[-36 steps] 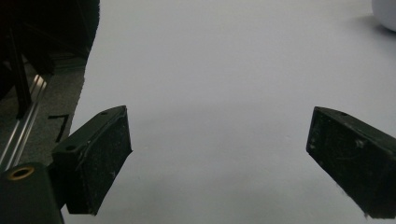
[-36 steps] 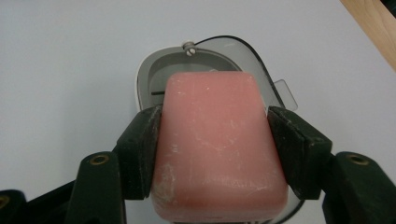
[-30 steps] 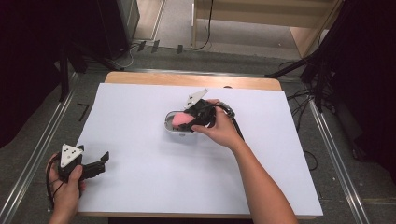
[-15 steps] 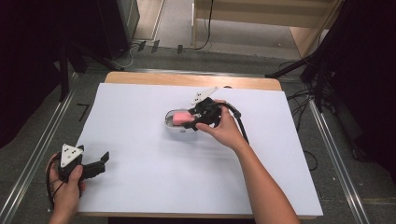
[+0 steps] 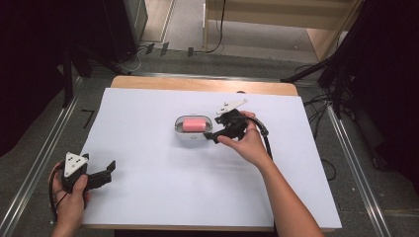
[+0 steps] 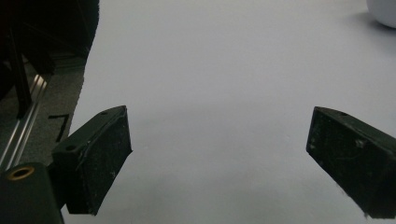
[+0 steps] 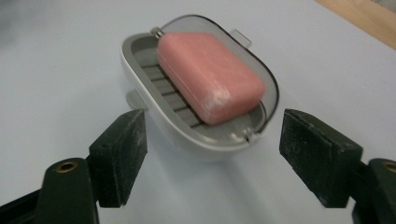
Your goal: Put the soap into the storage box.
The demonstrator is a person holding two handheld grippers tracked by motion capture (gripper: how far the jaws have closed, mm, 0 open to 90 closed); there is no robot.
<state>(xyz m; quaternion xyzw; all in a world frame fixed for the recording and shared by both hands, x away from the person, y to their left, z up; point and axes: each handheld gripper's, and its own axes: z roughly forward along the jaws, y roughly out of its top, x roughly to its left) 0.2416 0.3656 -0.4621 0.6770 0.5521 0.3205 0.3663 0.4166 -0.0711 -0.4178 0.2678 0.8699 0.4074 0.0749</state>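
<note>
On the left, my left tongs (image 5: 109, 167) sit at the near left edge of the white counter (image 5: 148, 197), wide open w/ nothing in them, well apart from the work. Going right, near the middle of the counter sits the soap dish (image 5: 193, 129), white w/ a grey slotted tray, and the pink soap (image 5: 194, 125) lies flat inside it. Just right of the dish are my right tongs (image 5: 211, 136); their jaws have just been opening, now about half open, and they hold nothing, w/ the near end of the dish just ahead of the gap. I think the soap is firm but slippery, so I'd pinch its long flat sides, gently. The dish looks like light, hard plastic, prob. slides easy; I'd grab its rim at the short end.
</note>
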